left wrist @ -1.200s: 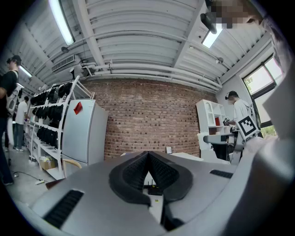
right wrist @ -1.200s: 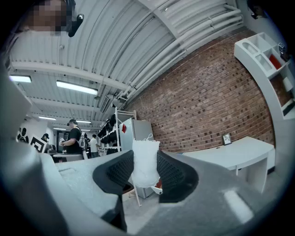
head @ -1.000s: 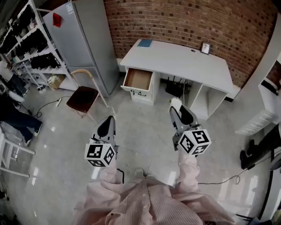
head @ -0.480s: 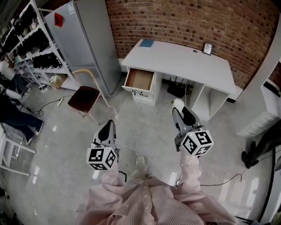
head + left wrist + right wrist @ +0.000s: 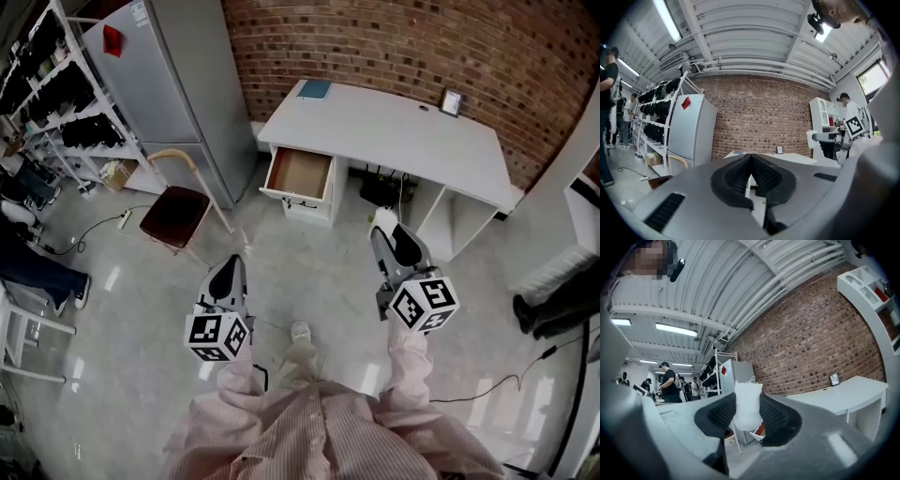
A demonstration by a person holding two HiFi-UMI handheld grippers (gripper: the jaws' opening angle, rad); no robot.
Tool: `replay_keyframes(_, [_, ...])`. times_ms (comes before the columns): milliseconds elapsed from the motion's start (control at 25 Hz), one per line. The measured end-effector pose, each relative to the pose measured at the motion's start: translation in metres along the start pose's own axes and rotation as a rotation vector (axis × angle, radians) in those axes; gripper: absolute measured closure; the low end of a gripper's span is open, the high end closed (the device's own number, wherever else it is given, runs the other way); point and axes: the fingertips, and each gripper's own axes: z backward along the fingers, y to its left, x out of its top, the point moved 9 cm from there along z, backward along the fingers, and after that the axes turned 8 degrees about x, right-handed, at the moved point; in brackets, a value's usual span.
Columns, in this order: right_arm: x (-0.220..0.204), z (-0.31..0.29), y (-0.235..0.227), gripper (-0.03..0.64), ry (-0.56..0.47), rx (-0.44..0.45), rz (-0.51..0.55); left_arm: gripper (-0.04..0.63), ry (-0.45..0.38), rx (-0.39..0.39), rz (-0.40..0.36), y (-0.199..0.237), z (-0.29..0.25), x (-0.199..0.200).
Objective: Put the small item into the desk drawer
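Over the last second the room has shifted a little in the head view. The brick wall (image 5: 394,47) and the grey fridge (image 5: 178,94) sit much as before, but the white surface (image 5: 394,131) now looms slightly nearer. A shoe (image 5: 300,331) of the person has swung forward between the two arms. From this I judge that the person is walking toward the desk and the task is in its approach leg, with nothing placed yet. The open drawer (image 5: 300,173) is pulled out at the left end of that surface, its bare wooden bottom showing, and it is well apart from both claws. Left of it stand the shelving rack (image 5: 66,103) and a chair (image 5: 175,211) with a dark seat, beside the route rather than on it. A cable (image 5: 103,230) trails on the floor farther left, and more leads hang in the recess under the surface. The pale floor straight ahead to the drawer shows no obstacle. On top of the surface lie a blue pad (image 5: 314,90) and a small frame (image 5: 452,101), neither near the drawer mouth. The left claw (image 5: 228,267) is clenched on nothing, its pads meeting. The right claw (image 5: 386,230) grasps the small item (image 5: 748,401), a white, crinkly piece pinched between its pads and poking above them. The item therefore rides in the air on the right and has yet to be brought across to the left-hand drawer.
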Motion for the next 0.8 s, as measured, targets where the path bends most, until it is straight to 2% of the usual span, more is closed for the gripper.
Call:
replay_keyframes(600, [-0.021,-0.153,-0.059,0.456,0.075,-0.055,-0.031,0.597,0.061,-0.064,0.035,0.073,-0.166,-0.005])
replay_keyframes(800, [-0.024,-0.199,-0.071,0.456,0.121,-0.079,-0.004,0.597,0.063,-0.079,0.045,0.095,-0.210,0.000])
